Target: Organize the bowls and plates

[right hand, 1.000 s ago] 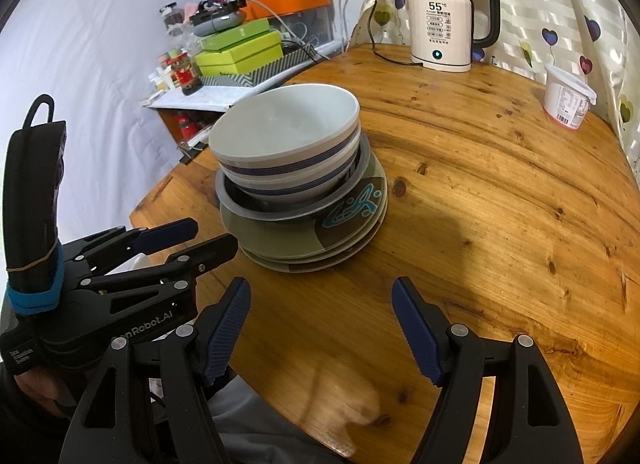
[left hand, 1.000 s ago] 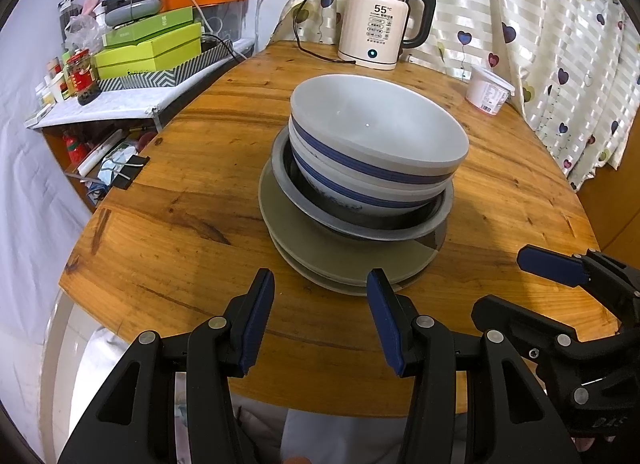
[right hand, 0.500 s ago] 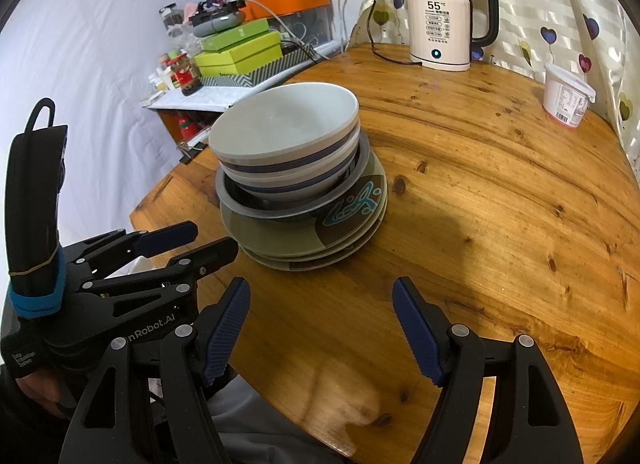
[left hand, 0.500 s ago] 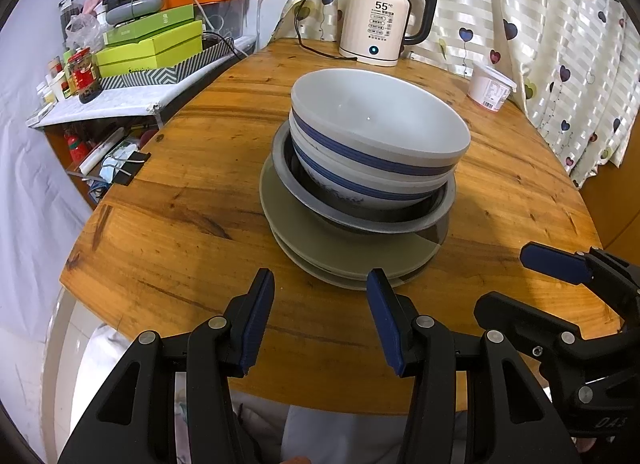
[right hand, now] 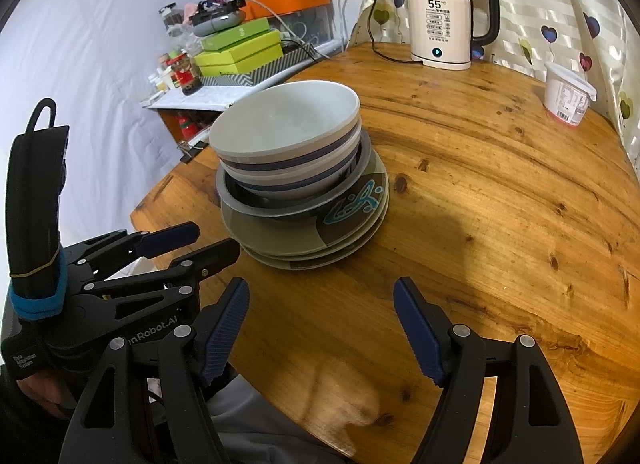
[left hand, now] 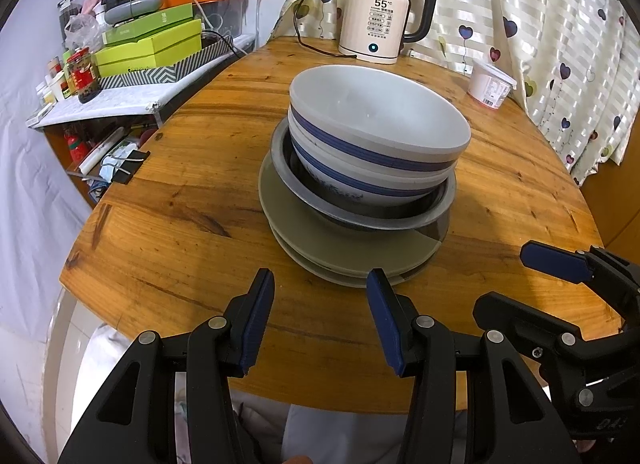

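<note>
Crockery stacked, both grippers held apart at the table's near edge

Bowls and plates stand in one pile on the round wooden table. Straight ahead of the left gripper, just beyond its blue fingertips, lie the grey plates, one on another. On them sits a metal basin, and inside that a white bowl with a blue band, with a second banded bowl nested on top. The left gripper's jaws are spread with nothing between them, and they are not touching the plates.

The right gripper hovers over the table's near edge with its jaws spread wider, also empty. From it the pile lies ahead and to the left, and a teal pattern shows on the top plate. Each gripper appears in the other's view, side by side and apart.

Far beyond the pile, an electric kettle reading 55 stands at the table's back edge before a heart-print curtain. A white tub sits ahead and to the right. Off to the left, green boxes are piled on a cluttered shelf.
</note>
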`<state>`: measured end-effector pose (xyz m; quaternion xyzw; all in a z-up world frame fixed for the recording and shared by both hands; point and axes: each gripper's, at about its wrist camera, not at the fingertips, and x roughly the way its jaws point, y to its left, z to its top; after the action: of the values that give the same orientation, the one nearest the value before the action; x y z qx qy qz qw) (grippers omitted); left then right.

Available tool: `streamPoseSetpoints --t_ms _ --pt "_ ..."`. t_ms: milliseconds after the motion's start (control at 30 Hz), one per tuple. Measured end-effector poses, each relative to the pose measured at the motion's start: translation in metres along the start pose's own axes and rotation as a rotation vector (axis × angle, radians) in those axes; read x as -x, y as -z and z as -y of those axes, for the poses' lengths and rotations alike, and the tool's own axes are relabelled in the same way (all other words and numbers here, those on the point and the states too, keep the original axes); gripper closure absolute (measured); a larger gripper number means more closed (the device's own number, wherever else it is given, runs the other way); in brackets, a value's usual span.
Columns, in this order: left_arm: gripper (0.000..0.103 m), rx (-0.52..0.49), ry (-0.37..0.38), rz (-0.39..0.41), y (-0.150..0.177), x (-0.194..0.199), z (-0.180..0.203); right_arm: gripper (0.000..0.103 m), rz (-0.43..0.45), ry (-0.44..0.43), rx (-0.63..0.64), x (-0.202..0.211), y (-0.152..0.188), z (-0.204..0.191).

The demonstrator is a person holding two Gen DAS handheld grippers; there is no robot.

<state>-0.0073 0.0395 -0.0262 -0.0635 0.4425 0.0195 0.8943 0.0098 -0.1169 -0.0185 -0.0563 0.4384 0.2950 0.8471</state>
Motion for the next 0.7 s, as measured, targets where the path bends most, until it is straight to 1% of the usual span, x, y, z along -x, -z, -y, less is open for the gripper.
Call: streamPoseSetpoints --t_ms 700 --pt "0.054 -0.002 0.0 0.0 0.0005 -0.0004 0.0004 0.027 0.0 -0.001 0.001 -0.0009 0.0012 -0.0003"
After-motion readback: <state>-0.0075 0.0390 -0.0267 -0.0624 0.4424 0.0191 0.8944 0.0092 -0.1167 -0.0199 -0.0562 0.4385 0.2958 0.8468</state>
